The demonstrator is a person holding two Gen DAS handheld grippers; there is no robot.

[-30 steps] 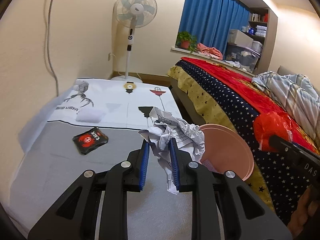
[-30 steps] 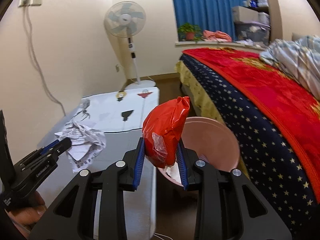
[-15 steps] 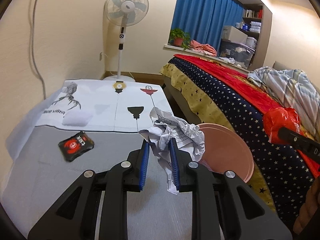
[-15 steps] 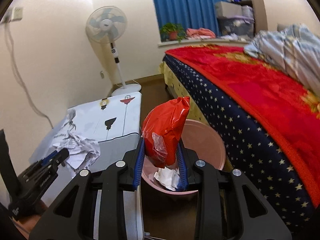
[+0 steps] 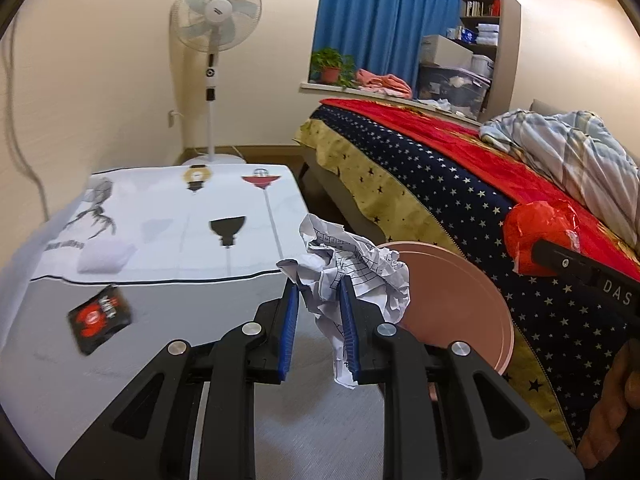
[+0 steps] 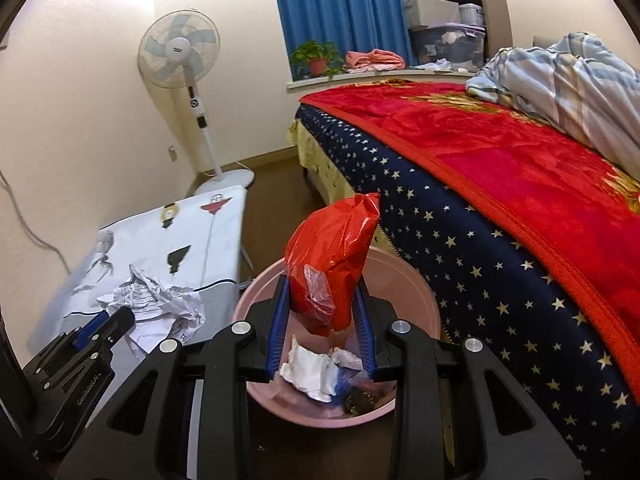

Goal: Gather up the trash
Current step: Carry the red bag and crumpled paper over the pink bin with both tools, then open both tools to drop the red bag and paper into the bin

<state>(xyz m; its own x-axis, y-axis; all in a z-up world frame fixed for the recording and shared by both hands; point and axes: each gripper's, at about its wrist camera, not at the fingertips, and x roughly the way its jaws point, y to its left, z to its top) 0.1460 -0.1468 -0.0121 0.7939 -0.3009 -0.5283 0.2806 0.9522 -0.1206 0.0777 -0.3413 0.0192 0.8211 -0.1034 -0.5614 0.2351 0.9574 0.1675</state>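
Note:
My left gripper (image 5: 319,330) is shut on a crumpled white paper (image 5: 352,270) and holds it above the table's right edge, beside the pink bin (image 5: 460,300). My right gripper (image 6: 322,332) is shut on a red plastic bag (image 6: 332,260) and holds it over the open pink bin (image 6: 416,292), which has white paper and other trash inside. The red bag also shows at the right of the left wrist view (image 5: 536,236). The crumpled paper and left gripper show at the left of the right wrist view (image 6: 156,308).
A black and red packet (image 5: 100,318) and a white tissue (image 5: 106,256) lie on the cloth-covered table (image 5: 160,240). A standing fan (image 5: 212,40) is at the back wall. The bed (image 6: 520,184) with a starred blanket runs close along the bin's right side.
My right gripper has moved forward and tilted down with the red bag, so it now hangs over the bin's opening. My left gripper has shifted slightly, still holding the paper.

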